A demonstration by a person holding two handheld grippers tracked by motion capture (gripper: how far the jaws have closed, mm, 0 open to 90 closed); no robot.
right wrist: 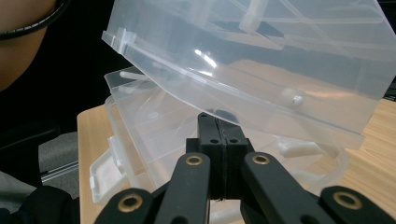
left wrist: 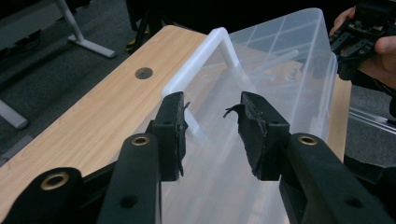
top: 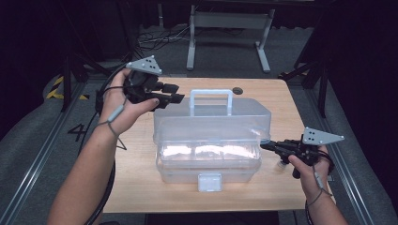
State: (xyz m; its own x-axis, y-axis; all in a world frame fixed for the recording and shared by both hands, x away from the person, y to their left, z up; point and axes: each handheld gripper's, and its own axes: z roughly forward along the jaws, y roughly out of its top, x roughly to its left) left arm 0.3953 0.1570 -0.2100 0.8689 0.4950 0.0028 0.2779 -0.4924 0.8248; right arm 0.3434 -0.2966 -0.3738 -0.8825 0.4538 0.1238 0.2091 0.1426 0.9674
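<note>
Clear toolbox on wooden table, lid raised between grippers

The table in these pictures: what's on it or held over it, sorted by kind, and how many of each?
Clear plastic toolbox, lid partly raised: 1
Handheld grippers: 2, the left gripper with fingers apart, the right gripper with fingers pressed together at the lid's edge
Hands holding them: 2, left hand and right hand
Total: 5
</note>
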